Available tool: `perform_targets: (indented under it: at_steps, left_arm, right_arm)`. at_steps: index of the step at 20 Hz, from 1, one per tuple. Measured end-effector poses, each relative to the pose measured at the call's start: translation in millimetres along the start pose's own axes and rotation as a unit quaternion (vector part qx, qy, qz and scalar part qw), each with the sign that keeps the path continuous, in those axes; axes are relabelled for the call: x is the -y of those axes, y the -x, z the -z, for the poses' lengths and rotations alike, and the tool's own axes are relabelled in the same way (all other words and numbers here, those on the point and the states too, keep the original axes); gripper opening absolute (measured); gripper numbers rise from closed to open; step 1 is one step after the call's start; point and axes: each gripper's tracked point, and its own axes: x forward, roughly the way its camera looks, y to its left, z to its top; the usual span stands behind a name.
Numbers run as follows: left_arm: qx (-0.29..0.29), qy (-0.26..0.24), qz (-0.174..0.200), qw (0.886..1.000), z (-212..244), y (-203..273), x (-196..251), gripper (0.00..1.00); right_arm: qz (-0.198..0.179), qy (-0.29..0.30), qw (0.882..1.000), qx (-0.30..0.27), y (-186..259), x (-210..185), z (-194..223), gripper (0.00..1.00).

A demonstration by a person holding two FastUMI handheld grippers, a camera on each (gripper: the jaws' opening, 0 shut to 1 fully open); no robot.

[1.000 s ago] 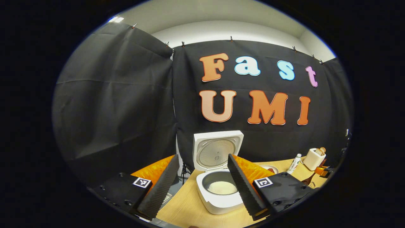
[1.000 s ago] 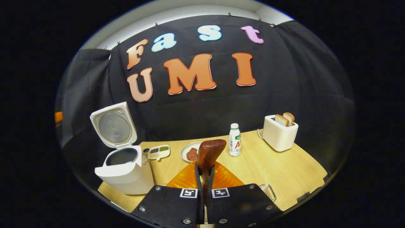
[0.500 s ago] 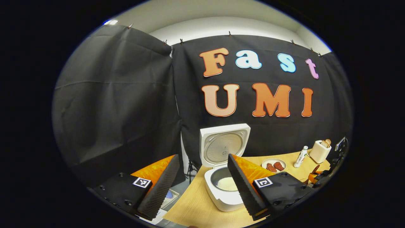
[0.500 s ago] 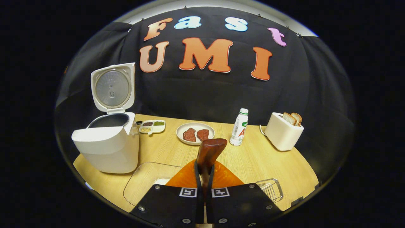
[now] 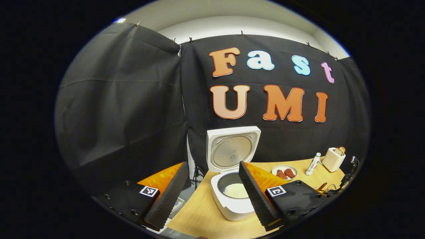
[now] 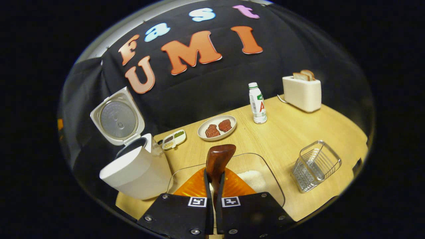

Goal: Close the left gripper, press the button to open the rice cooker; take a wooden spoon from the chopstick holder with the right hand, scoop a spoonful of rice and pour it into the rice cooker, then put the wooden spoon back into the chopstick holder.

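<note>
Step in hand, as judged from the layout: the return leg, since the rice cooker (image 5: 232,186) stands open with its lid (image 5: 232,149) tipped back and a mound of white rice (image 5: 235,190) in the pot, so the pour looks done and the spoon goes back next. In the left gripper view the left gripper (image 5: 212,192) hangs above the near-left tabletop (image 5: 199,215) edge with its fingers (image 5: 167,196) spread wide, holding and touching nothing, and the cooker sits seen between them, farther off. In the right gripper view, left to right: cooker (image 6: 136,169) at the left edge, a small divided dish (image 6: 174,139) just behind it, a plate (image 6: 216,127) with two dark red pieces, a bottle (image 6: 257,103), a toaster (image 6: 301,92) with bread at far right. The right gripper (image 6: 214,186) has its fingers closed tight on the wooden spoon (image 6: 217,161), dark bowl end poking up past the tips, hovering over the clear rice container (image 6: 259,176) (some rice left in it). The chopstick holder (image 6: 315,166), a wire basket, sits to the right of the container, near the tabletop edge. Next move calls for swinging right, getting the spoon over the basket mouth, lowering it in, then opening (basket looks light, could tip if the spoon catches the rim).
</note>
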Motion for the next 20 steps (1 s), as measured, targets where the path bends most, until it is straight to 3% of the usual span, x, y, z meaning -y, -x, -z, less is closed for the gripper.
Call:
perform_targets:
  at_steps: [3,7,15,20]
  left_arm:
    - [0.002,0.002,0.004,1.000,-2,-1,4,1.00]
    - [0.002,0.005,0.010,1.000,-2,-4,12,1.00]
    - [0.003,0.007,0.018,1.000,-5,-3,22,1.00]
    - [0.009,0.003,0.018,1.000,-8,1,26,1.00]
  right_arm:
    - [-0.003,-0.070,0.997,-0.016,-7,-4,3,0.02]
    - [-0.006,-0.184,0.982,-0.036,-18,0,9,0.02]
    - [-0.008,-0.296,0.953,-0.059,-9,22,14,0.02]
    - [-0.014,-0.333,0.942,-0.041,2,32,-15,0.02]
